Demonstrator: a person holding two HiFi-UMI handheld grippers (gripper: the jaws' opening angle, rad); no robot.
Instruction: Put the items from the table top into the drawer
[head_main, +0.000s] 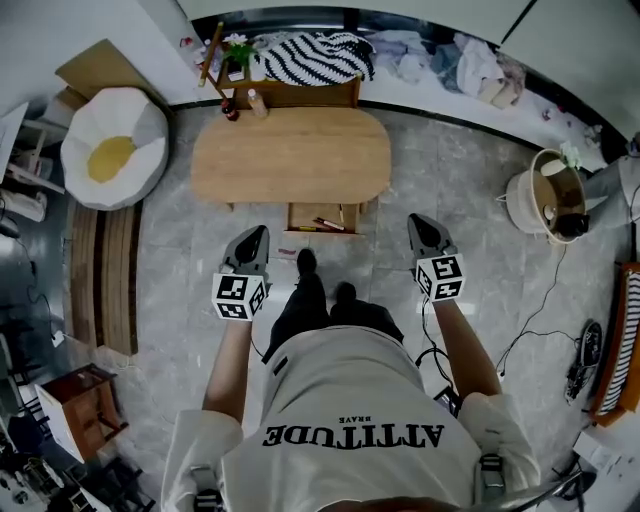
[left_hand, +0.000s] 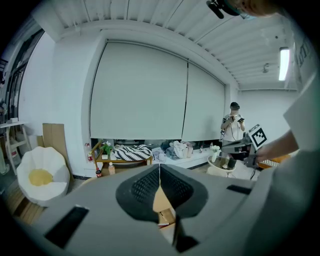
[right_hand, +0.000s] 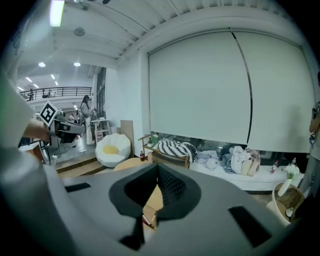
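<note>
The oval wooden table (head_main: 290, 155) stands ahead of me with a bare top. Its drawer (head_main: 320, 218) is pulled out at the front edge, with pens or similar thin items lying inside. My left gripper (head_main: 255, 236) and right gripper (head_main: 420, 222) hover over the floor on either side of the drawer, short of the table. Both are shut and hold nothing. In the left gripper view, the left gripper (left_hand: 159, 171) has its pads meeting, and the drawer (left_hand: 165, 216) shows below them. The right gripper (right_hand: 158, 172) looks the same, with the drawer (right_hand: 145, 215) in the gap beneath.
Behind the table is a wooden bench (head_main: 300, 92) with a striped cushion (head_main: 315, 58), and two bottles (head_main: 231, 110) stand near its left end. An egg-shaped beanbag (head_main: 112, 148) and wooden steps (head_main: 100, 275) lie to the left. A round basket (head_main: 548, 195) and cables (head_main: 540, 300) are to the right.
</note>
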